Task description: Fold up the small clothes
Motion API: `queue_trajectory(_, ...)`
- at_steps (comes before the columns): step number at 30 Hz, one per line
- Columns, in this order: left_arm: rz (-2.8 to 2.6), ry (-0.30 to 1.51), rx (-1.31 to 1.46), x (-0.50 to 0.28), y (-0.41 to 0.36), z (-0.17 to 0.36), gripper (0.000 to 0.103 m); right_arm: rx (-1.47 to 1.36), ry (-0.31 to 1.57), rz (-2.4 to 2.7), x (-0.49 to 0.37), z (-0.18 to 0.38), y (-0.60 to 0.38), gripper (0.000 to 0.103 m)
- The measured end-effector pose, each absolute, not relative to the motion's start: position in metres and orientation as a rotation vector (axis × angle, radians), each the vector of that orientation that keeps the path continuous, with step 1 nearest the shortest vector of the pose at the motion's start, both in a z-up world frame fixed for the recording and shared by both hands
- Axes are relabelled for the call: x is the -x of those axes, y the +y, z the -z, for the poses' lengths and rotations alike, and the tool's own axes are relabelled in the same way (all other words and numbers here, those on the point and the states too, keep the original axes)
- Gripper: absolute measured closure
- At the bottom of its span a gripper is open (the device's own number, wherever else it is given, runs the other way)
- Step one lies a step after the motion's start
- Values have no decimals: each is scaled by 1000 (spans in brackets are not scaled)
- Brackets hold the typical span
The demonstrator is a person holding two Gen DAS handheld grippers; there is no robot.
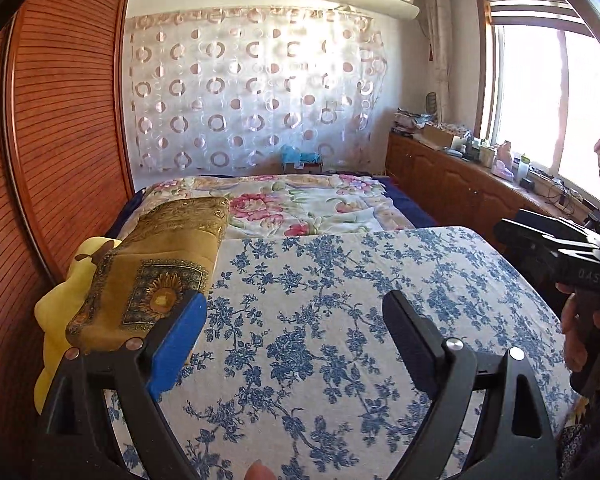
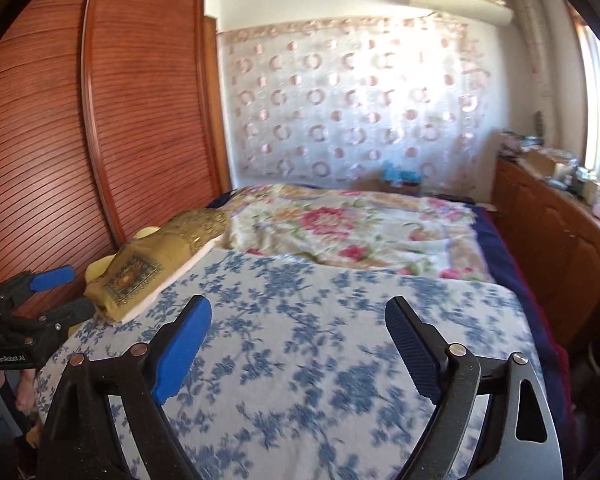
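A folded ochre cloth with a sunflower print [image 1: 152,280] lies at the left edge of the blue-flowered board [image 1: 340,340], on top of a yellow cloth [image 1: 56,320]. It also shows in the right wrist view [image 2: 140,272]. My left gripper [image 1: 296,324] is open and empty, its left finger just in front of the ochre cloth. My right gripper [image 2: 300,328] is open and empty above the board [image 2: 320,360]. The left gripper shows at the left edge of the right wrist view [image 2: 62,292], the right gripper's body at the right edge of the left wrist view [image 1: 560,256].
A bed with a pink-flowered blanket [image 1: 308,204] lies beyond the board. A wooden slatted wardrobe [image 1: 60,140] stands on the left. A low wooden cabinet [image 1: 460,184] with clutter runs under the window on the right.
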State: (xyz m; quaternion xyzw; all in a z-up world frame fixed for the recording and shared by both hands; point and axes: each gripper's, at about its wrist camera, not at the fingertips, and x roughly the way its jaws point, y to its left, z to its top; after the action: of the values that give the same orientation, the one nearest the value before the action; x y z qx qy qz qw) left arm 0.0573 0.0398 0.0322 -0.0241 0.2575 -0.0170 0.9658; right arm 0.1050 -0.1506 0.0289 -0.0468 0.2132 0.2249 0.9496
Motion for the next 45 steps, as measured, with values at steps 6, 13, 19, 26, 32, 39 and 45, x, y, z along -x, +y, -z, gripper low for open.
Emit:
queue_trajectory(6,38,479,60,-42,27,-48,13,67,362,-354,-44,-51,-169,13)
queue_trajectory(13,58,466,40,-35,14,-59,13,59,336,-305,-3,-62,-178,13)
queue_trajectory(19,54,451,37,-32,12,-67,13,36,327,-309,8,-60,-172,13)
queue_trajectory(26,51,446,38,-31,11,-70,13,22,329,-301,-4,-56,-167,13)
queue_trajectory(32,51,450,38,-31,12,-70,13,23,329,-298,-13,-53,-169,13)
queue_trajectory(39,47,453,39,-31,11,-70,13,30,328,-294,-14,-54,-171,13)
queue_trajectory(45,47,456,42,-31,12,-69,13,29,326,-299,-15,-54,-173,13)
